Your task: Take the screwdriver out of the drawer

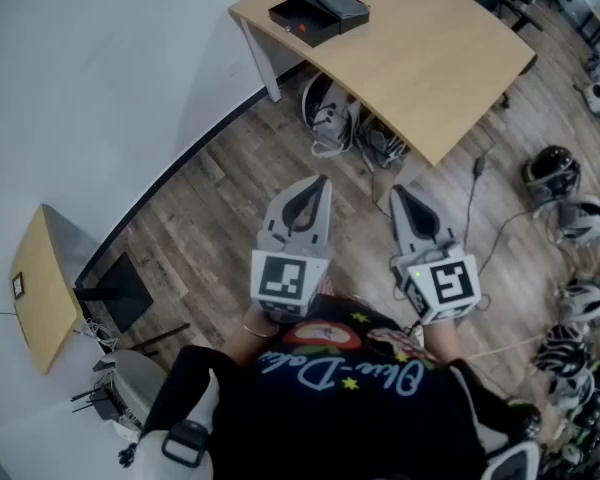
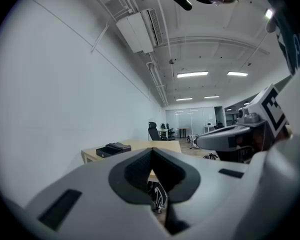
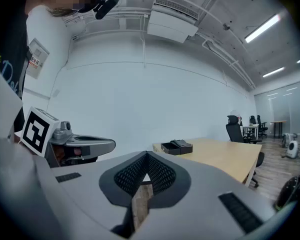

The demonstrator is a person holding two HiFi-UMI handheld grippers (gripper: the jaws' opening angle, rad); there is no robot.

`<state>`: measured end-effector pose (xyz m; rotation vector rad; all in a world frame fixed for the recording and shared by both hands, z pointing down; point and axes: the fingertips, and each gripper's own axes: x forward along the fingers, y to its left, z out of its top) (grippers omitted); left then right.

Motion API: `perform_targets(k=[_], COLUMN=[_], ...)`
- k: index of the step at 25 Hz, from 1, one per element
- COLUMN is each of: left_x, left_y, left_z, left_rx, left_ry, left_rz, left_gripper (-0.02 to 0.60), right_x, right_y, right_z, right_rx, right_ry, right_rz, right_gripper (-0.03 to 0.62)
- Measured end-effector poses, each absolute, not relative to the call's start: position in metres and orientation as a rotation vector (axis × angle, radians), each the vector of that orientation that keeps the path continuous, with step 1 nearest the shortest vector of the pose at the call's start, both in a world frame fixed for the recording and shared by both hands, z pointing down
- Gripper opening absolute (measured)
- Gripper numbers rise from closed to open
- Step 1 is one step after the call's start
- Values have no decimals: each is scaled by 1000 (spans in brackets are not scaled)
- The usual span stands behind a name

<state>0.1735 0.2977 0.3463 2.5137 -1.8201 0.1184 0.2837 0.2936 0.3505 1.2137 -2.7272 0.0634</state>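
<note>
A black drawer box (image 1: 318,13) sits near the far corner of a light wooden table (image 1: 420,63), and it also shows as a black drawer box (image 2: 113,148) (image 3: 176,147) in both gripper views. No screwdriver is visible. I hold both grippers side by side over the wood floor, well short of the table and pointing toward it. My left gripper (image 1: 320,181) (image 2: 152,151) has its tips meeting with nothing between them. My right gripper (image 1: 398,191) (image 3: 146,156) is likewise shut and empty. Each gripper shows at the edge of the other's view.
Bags and gear (image 1: 330,113) lie under the table. Helmets and headsets (image 1: 555,178) with cables are strewn on the floor at right. A small wooden desk (image 1: 35,288) stands by the white wall at left. Office chairs (image 2: 154,131) stand far off.
</note>
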Motion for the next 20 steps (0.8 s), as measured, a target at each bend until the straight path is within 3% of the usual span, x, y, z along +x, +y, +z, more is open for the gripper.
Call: perform_targets(k=[20], left_x=[158], left_y=[225], left_z=[350], left_rx=[2578], left_ry=[-1671], left_rz=[61], left_gripper=[0], right_x=[262], right_y=[237], right_z=[337], right_rx=[1347], right_ry=[-2703], right_rz=[73], right_gripper=[-1])
